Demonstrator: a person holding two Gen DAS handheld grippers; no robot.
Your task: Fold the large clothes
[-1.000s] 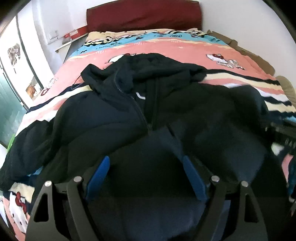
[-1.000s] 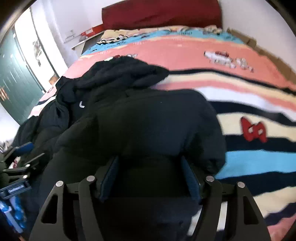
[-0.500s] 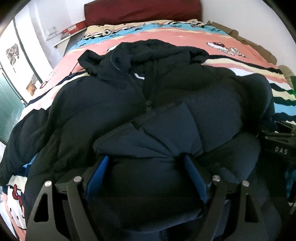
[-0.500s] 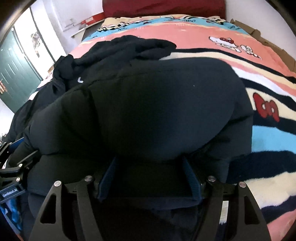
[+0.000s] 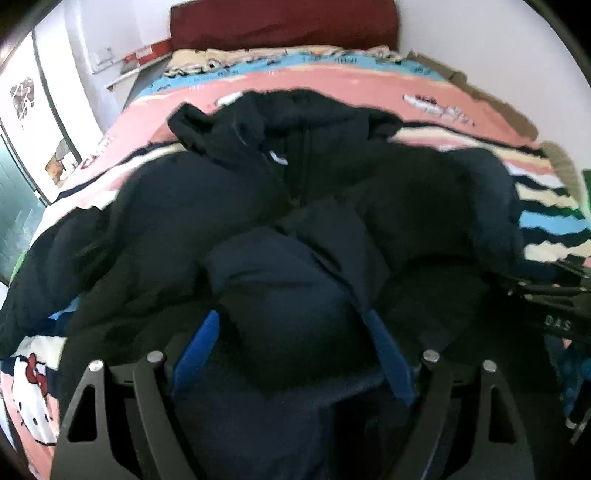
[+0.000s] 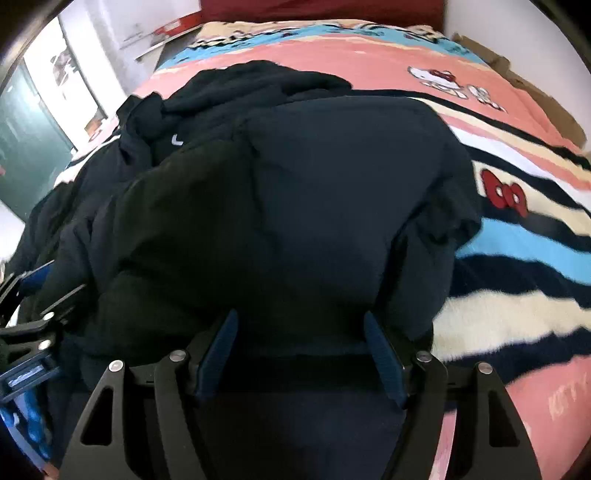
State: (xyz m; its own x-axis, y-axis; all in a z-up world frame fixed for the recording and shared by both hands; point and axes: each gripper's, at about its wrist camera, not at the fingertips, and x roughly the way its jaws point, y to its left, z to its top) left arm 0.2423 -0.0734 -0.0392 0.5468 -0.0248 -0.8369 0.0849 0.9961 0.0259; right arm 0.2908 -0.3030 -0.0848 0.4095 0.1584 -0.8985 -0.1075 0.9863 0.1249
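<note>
Dark navy padded jacket lies across the bed, on a striped pink, blue and cream blanket, hood toward the far headboard. Left claw is clenched on a bunched fold of the jacket's near hem, fabric filling the space between both blue pads. Right claw likewise grasps the jacket's near right portion, raised into a bulky mound in front of it. Each claw shows at the other view's edge.
</note>
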